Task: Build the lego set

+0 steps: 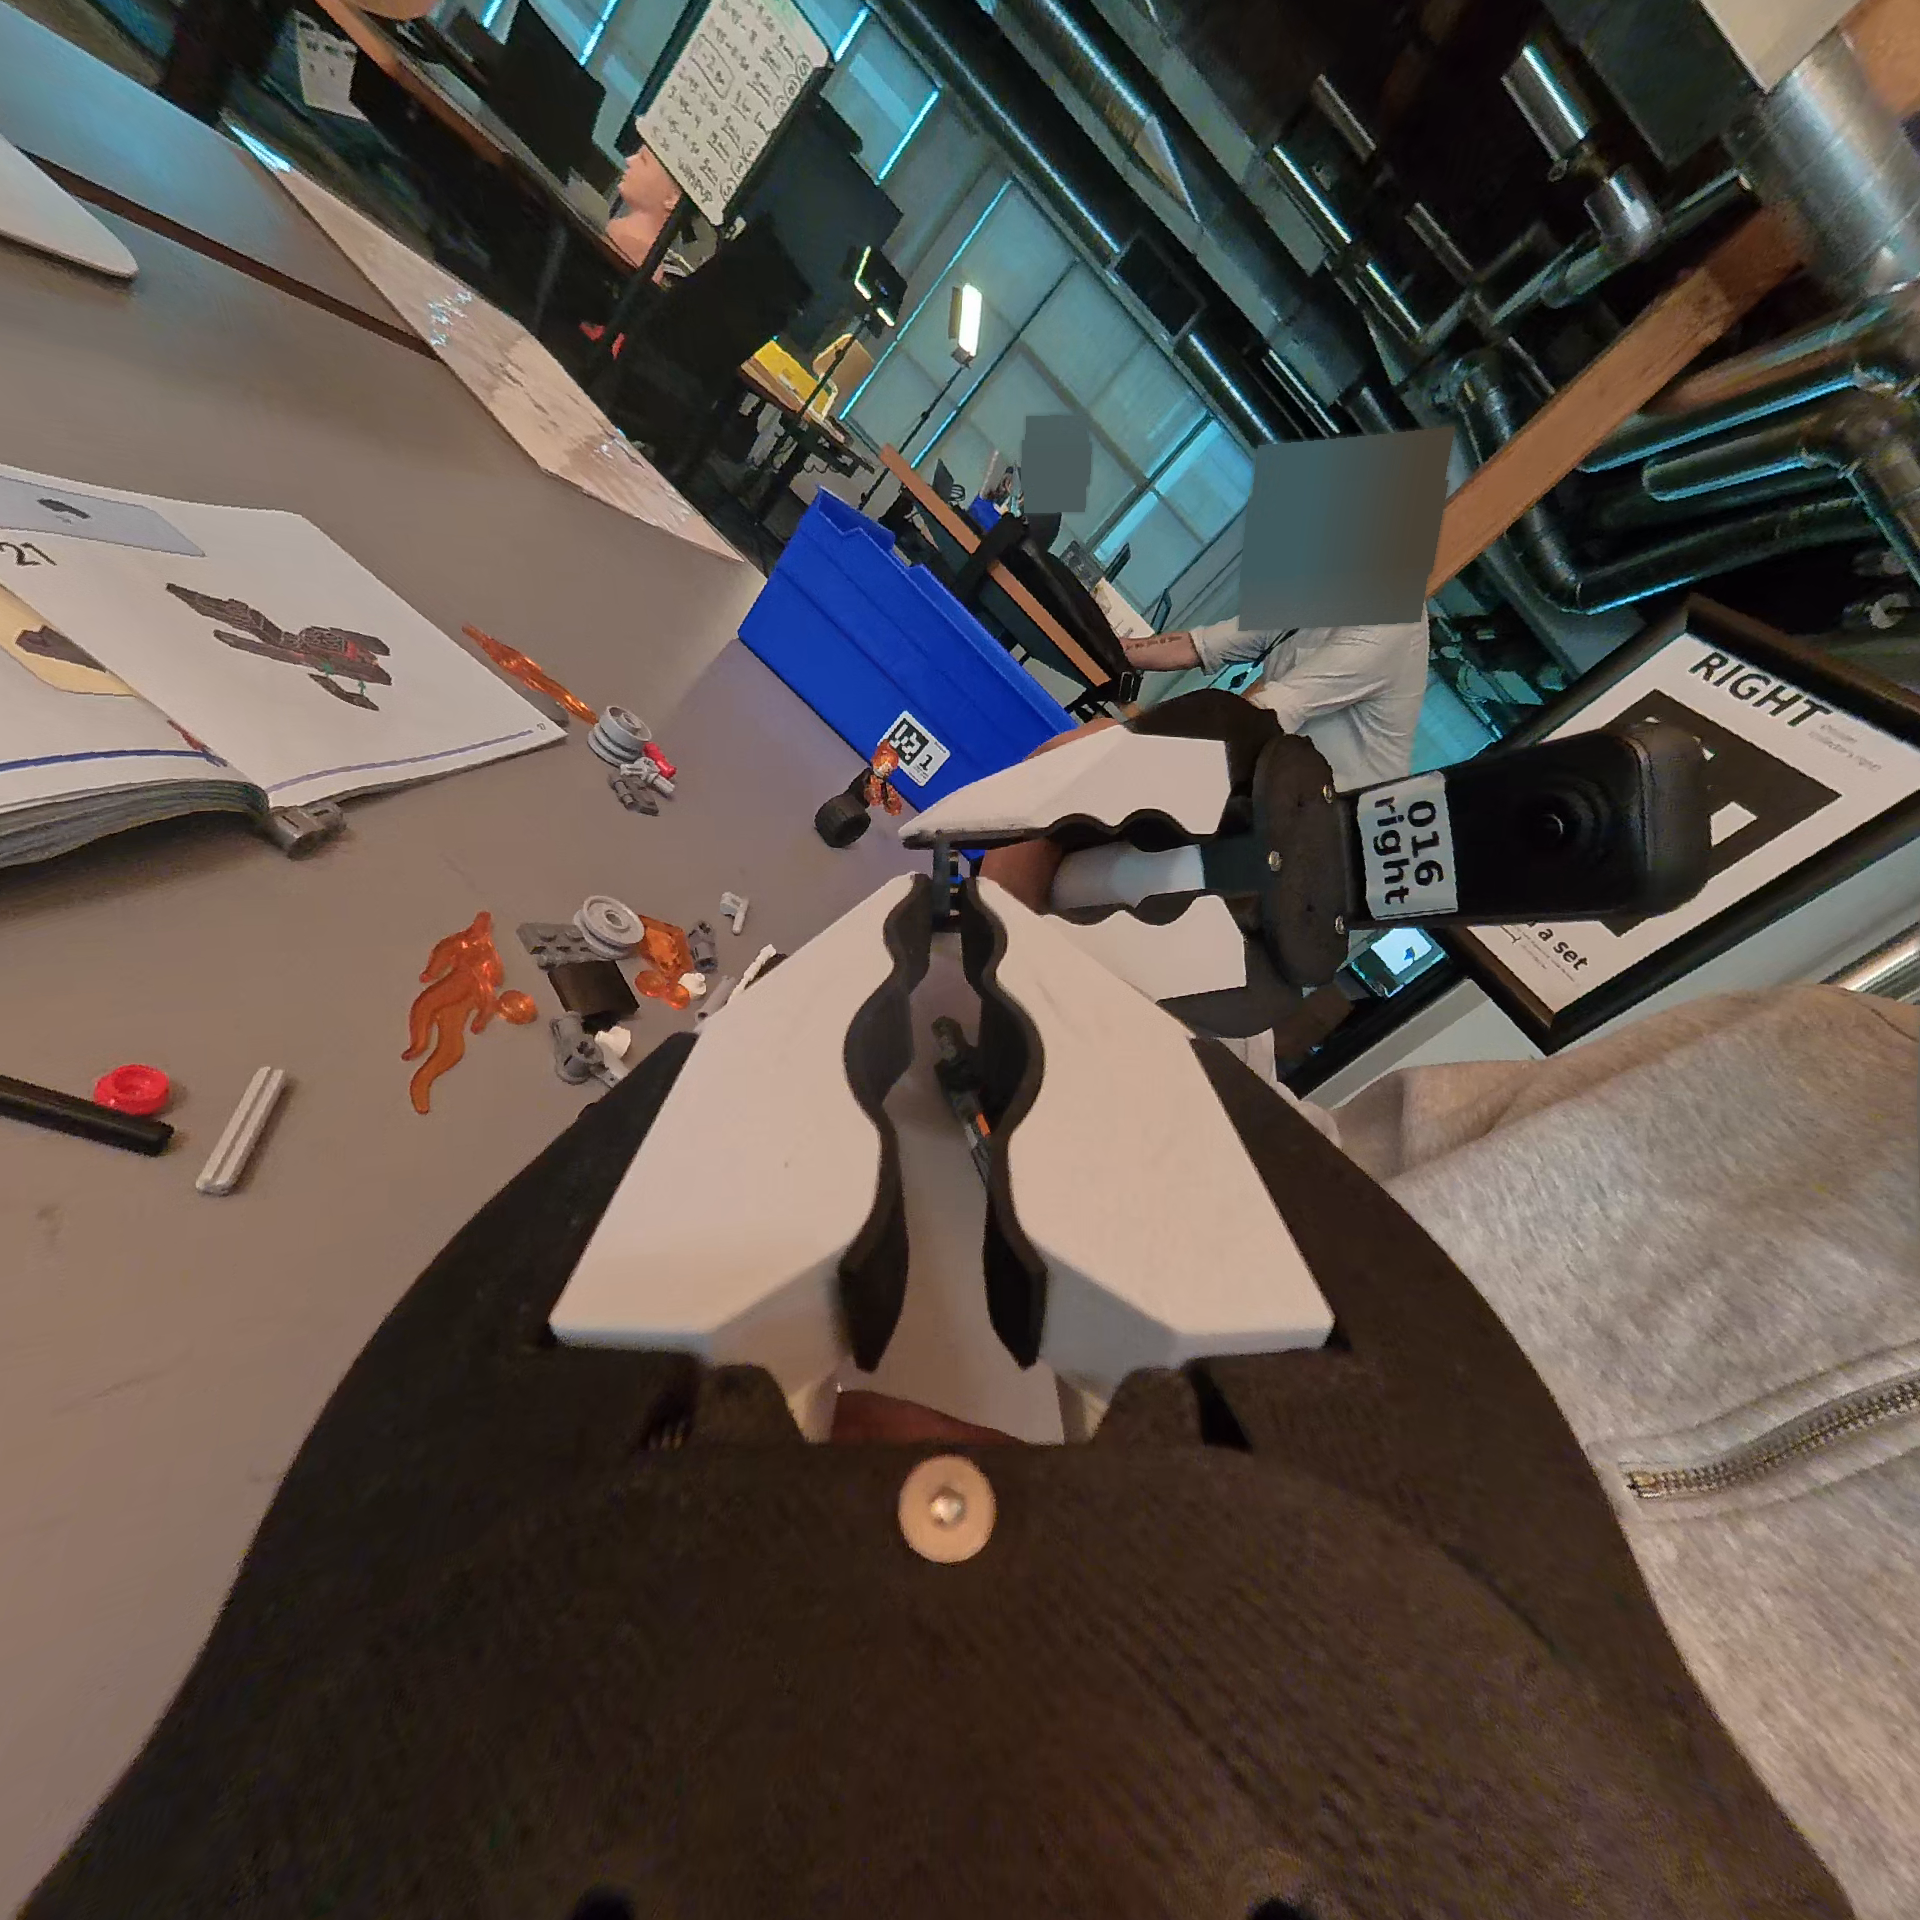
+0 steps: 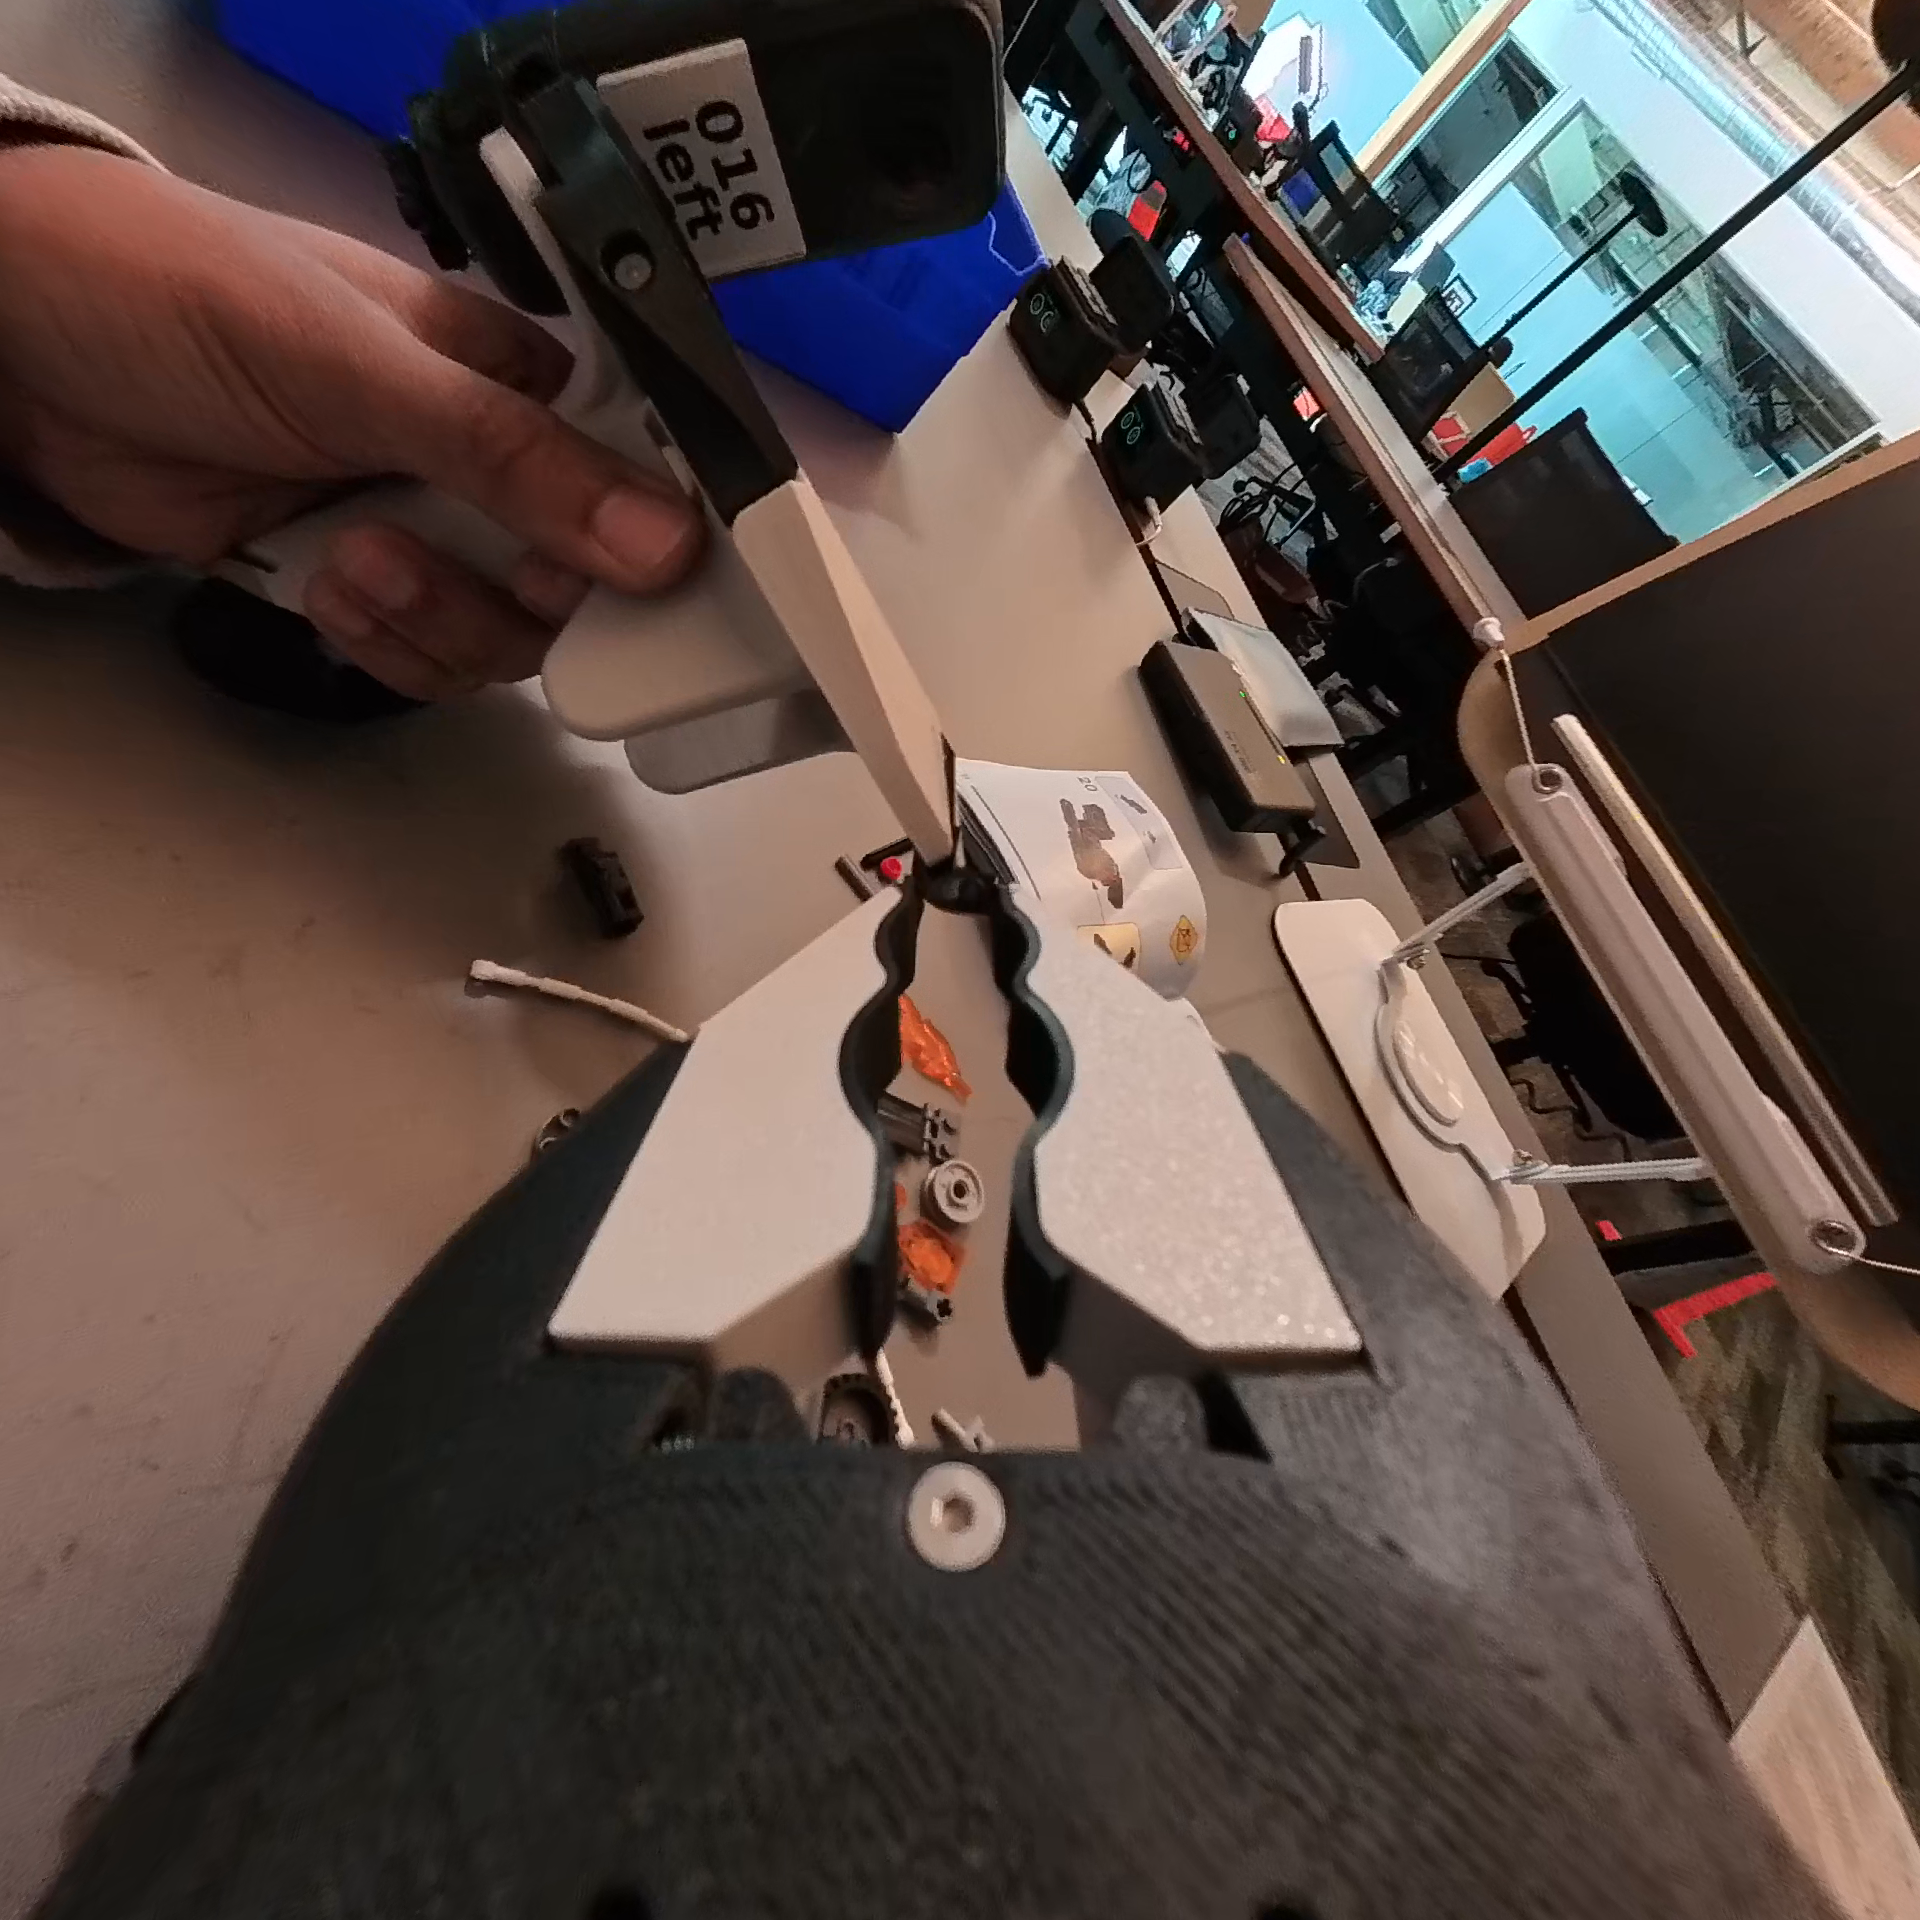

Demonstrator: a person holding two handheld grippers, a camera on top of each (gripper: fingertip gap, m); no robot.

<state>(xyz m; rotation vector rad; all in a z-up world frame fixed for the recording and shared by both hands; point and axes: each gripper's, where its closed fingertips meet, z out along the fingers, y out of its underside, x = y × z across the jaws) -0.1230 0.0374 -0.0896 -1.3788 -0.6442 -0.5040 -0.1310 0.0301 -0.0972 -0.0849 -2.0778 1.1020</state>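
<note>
Small dark lego piece (image 1: pixel 943 883), too tiny to make out in detail, pinched in mid-air above the grey table (image 1: pixel 312 1351). Clenched on it from both sides: left gripper (image 1: pixel 940 891), tips nearly meeting, and right gripper (image 2: pixel 951 883), likewise. Scattered below: translucent orange flame pieces (image 1: pixel 457 1003), grey round wheel hubs (image 1: pixel 613 923), open instruction booklet (image 1: pixel 312 665), blue plastic bin (image 1: pixel 883 644).

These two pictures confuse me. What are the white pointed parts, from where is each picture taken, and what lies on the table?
The white parts are fingers of two hand-held grippers, each carrying a camera that looks along its fingers. One picture comes from the left gripper, the other from the right gripper. Their tips meet, both pinching a small dark piece; a hand grips the left one. On the grey table lie an open booklet, orange flame pieces, grey wheels, a red ring and a blue bin.
</note>
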